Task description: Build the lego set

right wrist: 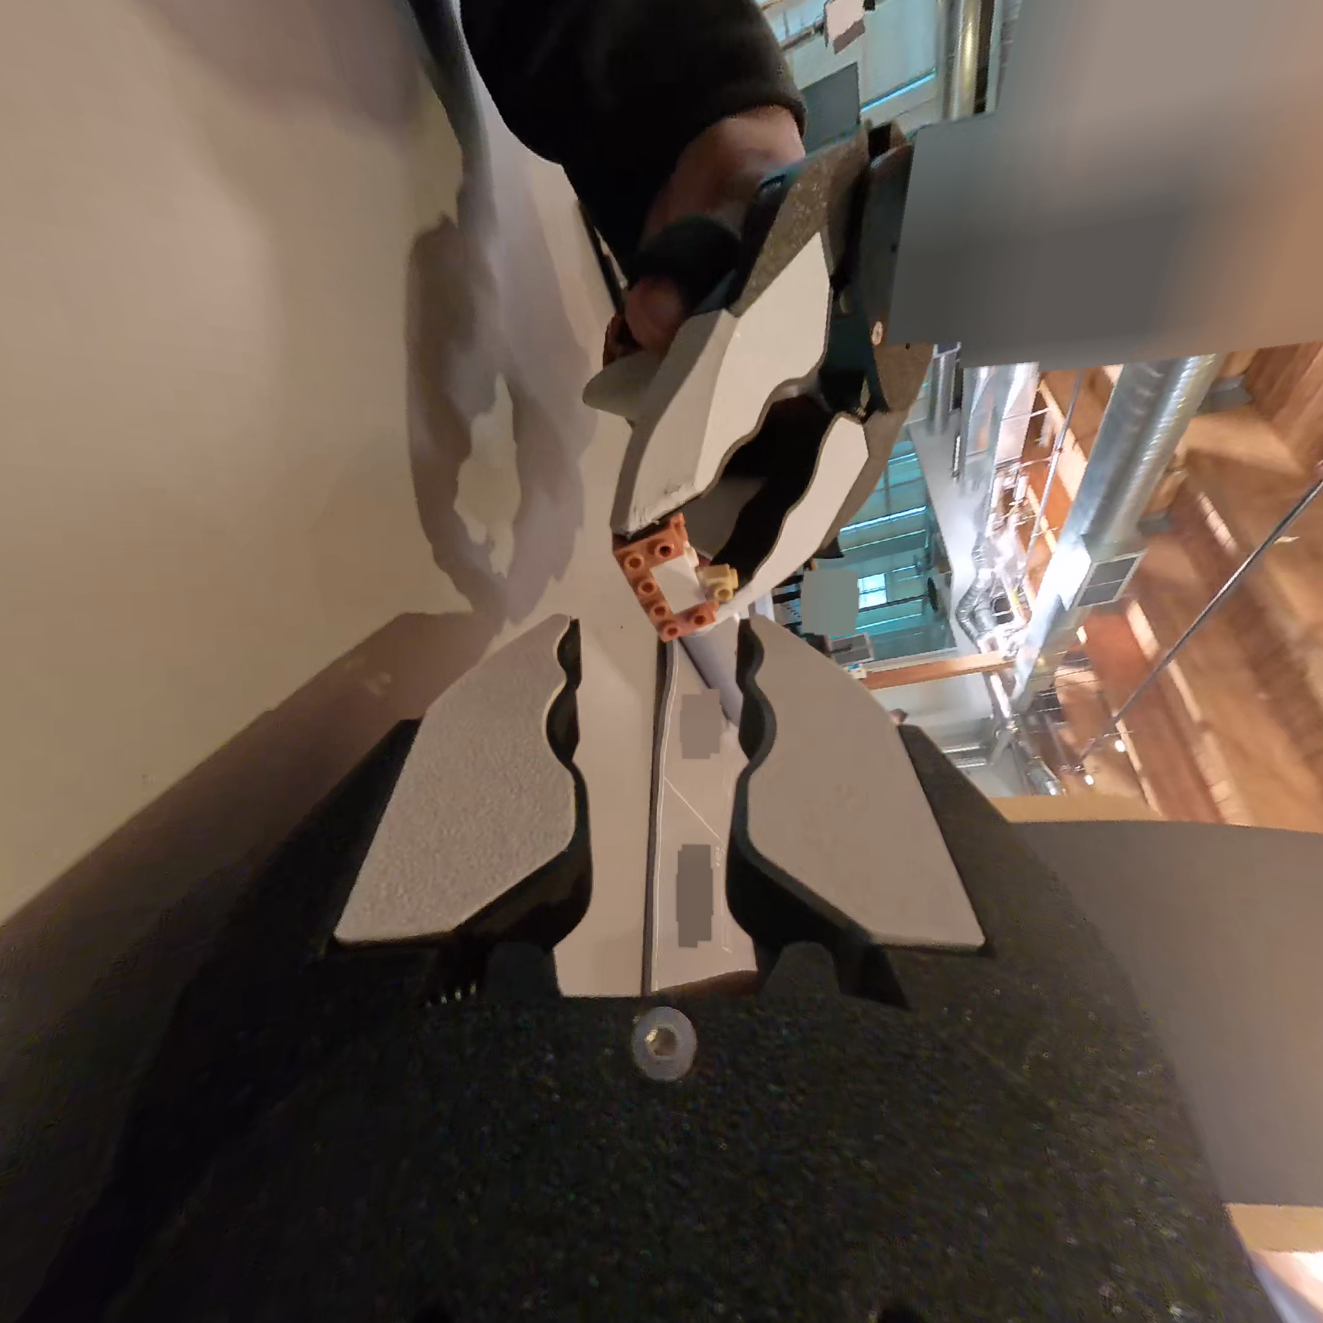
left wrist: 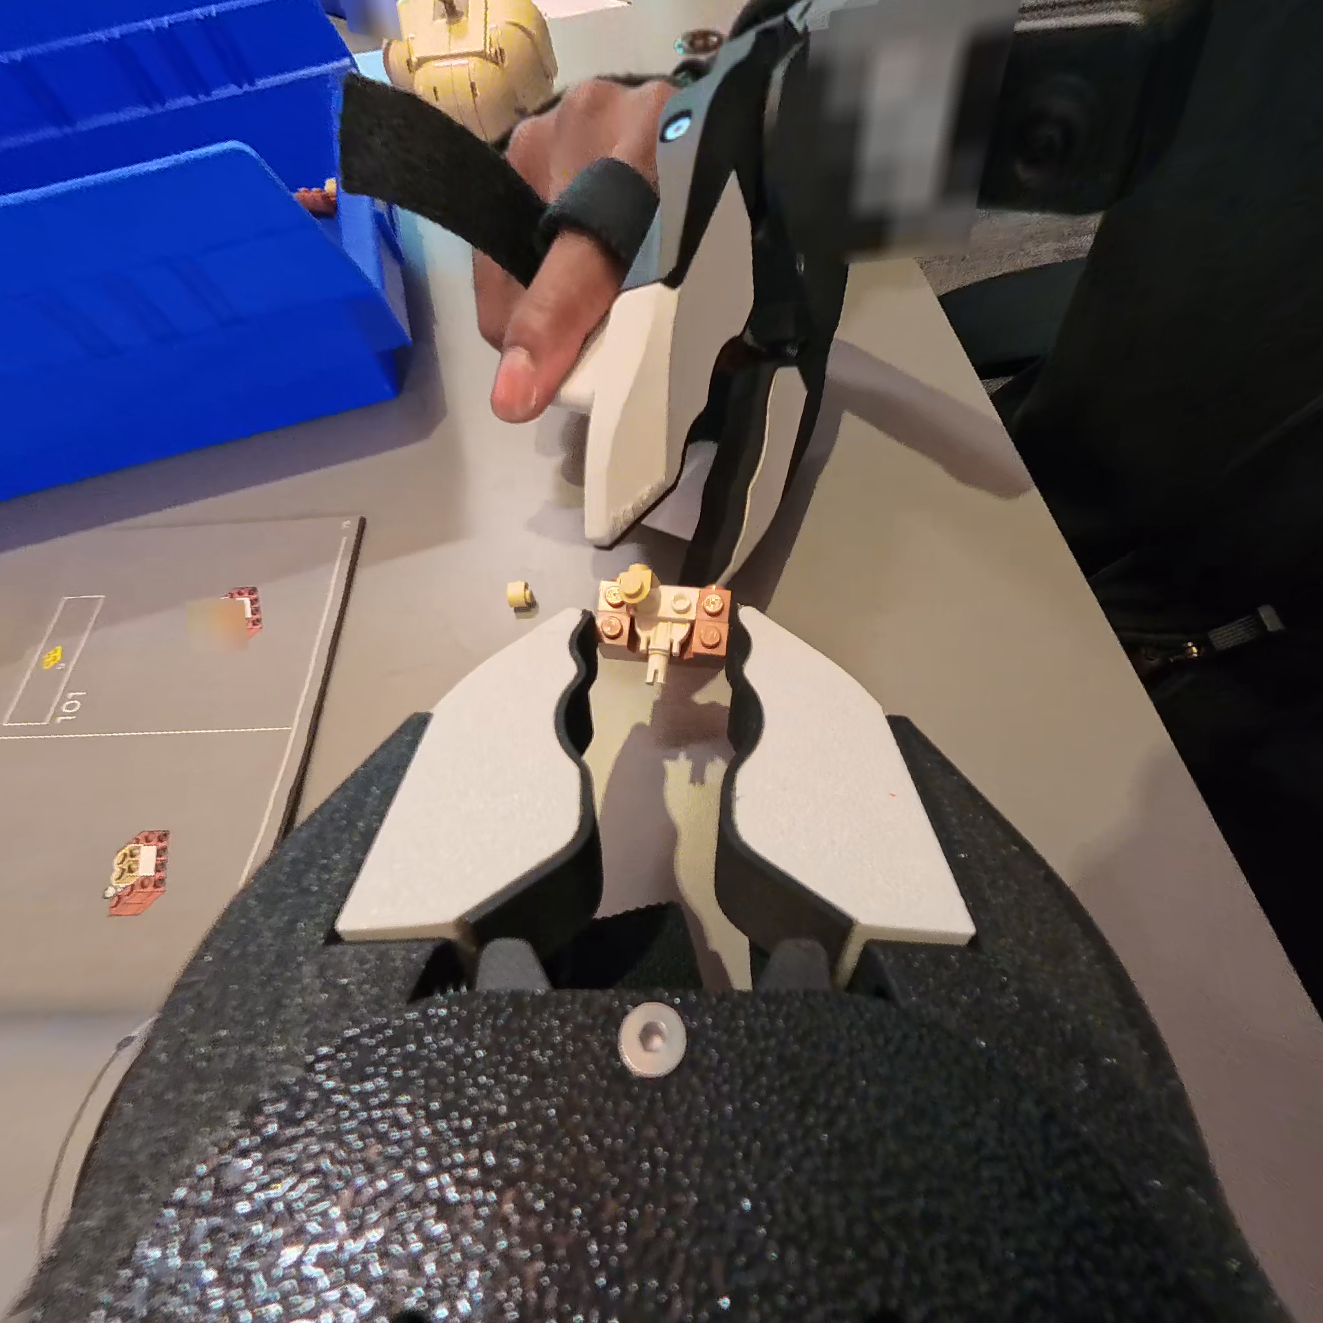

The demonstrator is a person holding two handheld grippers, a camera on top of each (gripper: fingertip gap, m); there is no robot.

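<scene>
The small brown-and-tan brick assembly (left wrist: 666, 621) sits on the grey table (left wrist: 931, 644), clamped at its two brown ends between the fingertips of the left gripper (left wrist: 666, 630). The right gripper (right wrist: 655, 630) hangs just beyond it, its jaws apart on nothing. A loose tan stud (left wrist: 521, 595) lies just beside the assembly, with an instruction sheet (left wrist: 179, 716) and blue bins (left wrist: 179, 286) farther left; a level, steady clamp looks wise here.

Each gripper has a rough, speckled black body with one silver screw (left wrist: 651, 1039) set at its centre. The left gripper (left wrist: 662, 630) and right gripper (right wrist: 655, 633) both carry two pale grey, curved fingers (left wrist: 494, 773) lined with wavy black pads. At the upper middle, a black strap (left wrist: 429, 172) loops a finger. The person wears a black sleeve (right wrist: 630, 93).
</scene>
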